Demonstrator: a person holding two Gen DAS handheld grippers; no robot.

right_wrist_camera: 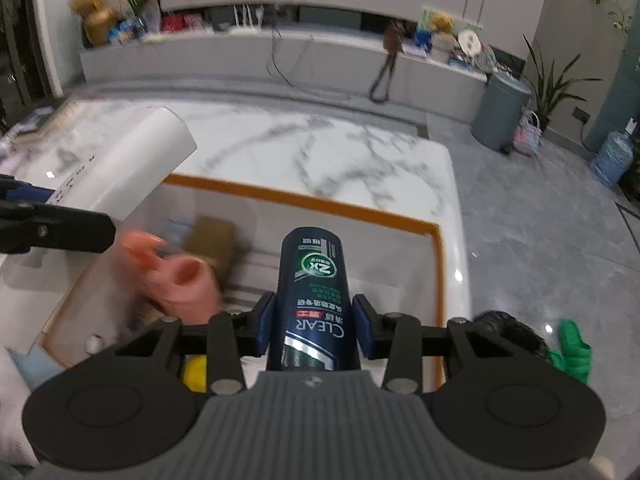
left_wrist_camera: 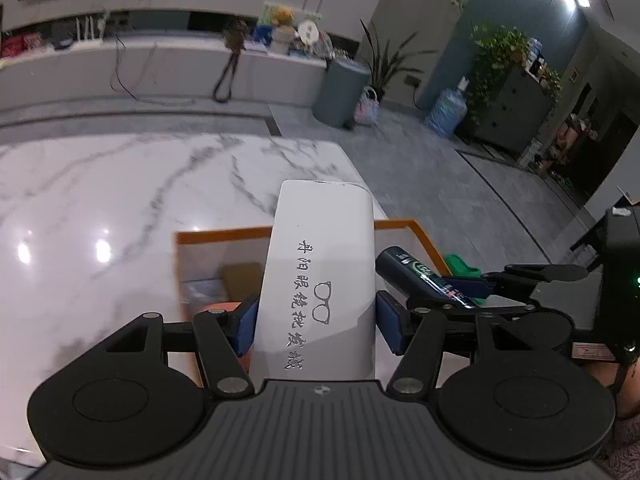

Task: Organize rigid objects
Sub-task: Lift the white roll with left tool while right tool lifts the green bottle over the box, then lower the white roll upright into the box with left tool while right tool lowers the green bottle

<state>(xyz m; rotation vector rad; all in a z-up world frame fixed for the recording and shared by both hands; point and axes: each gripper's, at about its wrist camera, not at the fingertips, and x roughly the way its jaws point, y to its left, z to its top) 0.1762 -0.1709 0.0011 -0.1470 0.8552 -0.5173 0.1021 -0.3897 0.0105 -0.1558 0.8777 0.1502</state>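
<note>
a white glasses case (left_wrist_camera: 320, 276) is clamped between the pads of the left gripper (left_wrist_camera: 316, 322), and a dark blue shampoo bottle (right_wrist_camera: 314, 300) is pinched by the right gripper (right_wrist_camera: 314, 328). both are carried above the orange-rimmed tray (right_wrist_camera: 304, 200) on the marble table (left_wrist_camera: 120, 192). each should be lowered into a bare part of the tray, clear of the brown box (right_wrist_camera: 214, 244) and pink item (right_wrist_camera: 180, 280), then released only once seated flat.

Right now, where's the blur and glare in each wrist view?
Left wrist: lamp glare on the white marble tabletop; white glasses case sharp. Right wrist: pink glove-like object and brown block motion-blurred; dark blue CLEAR bottle crisp.
</note>
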